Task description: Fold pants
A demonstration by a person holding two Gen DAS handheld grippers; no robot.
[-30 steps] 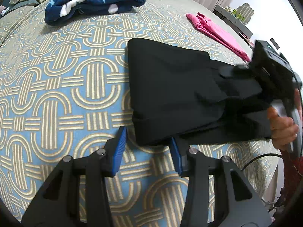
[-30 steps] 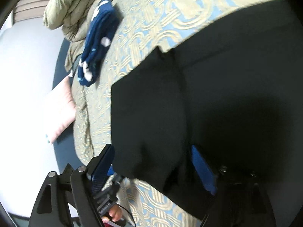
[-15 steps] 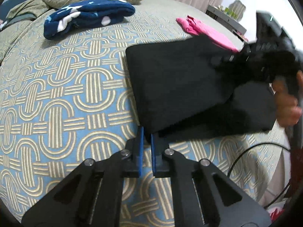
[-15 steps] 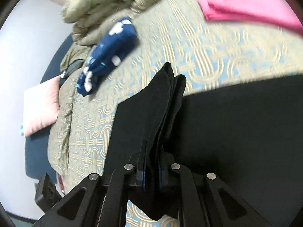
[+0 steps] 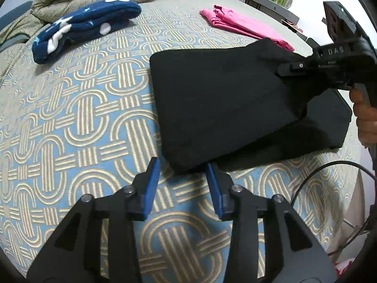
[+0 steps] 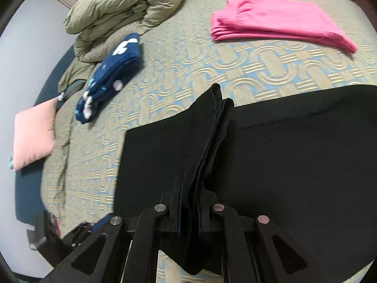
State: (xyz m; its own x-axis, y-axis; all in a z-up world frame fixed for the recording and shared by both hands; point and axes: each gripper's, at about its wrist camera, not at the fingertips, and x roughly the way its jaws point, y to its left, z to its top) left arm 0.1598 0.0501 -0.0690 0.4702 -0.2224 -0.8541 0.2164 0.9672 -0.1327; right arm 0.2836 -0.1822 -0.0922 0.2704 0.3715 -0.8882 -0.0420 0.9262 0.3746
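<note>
The black pants lie on the bed, already doubled into a thick pad, with one flap raised off the lower layer on my right side. In the right wrist view the raised edge stands up as a bunched ridge of several layers running into the right tool, whose fingers are clamped on that stack. In the left wrist view the left tool has its blue pads spread apart, empty, hovering just short of the near corner of the pants; that corner sits between the two pads but is not pinched.

Judgement: a fold is in hand, with only one corner under control.

Risks noted:
- With the near corner loose, carrying the flap across on the right tool alone would likely drag it skewed, leaving the edges misaligned.
- The clamped stack is thick; an inner layer could slip out of the grip and sag, opening the earlier fold.
- Pulling too low may shift the bottom layer along the patterned bedspread, since nothing pins it.
- If the left tool closes too shallow, I expect it to catch only the top layer.

Surroundings: a pink garment and a navy star-print garment lie folded well apart from the pants; an olive quilt is heaped at the far end, a pink pillow beside it.
</note>
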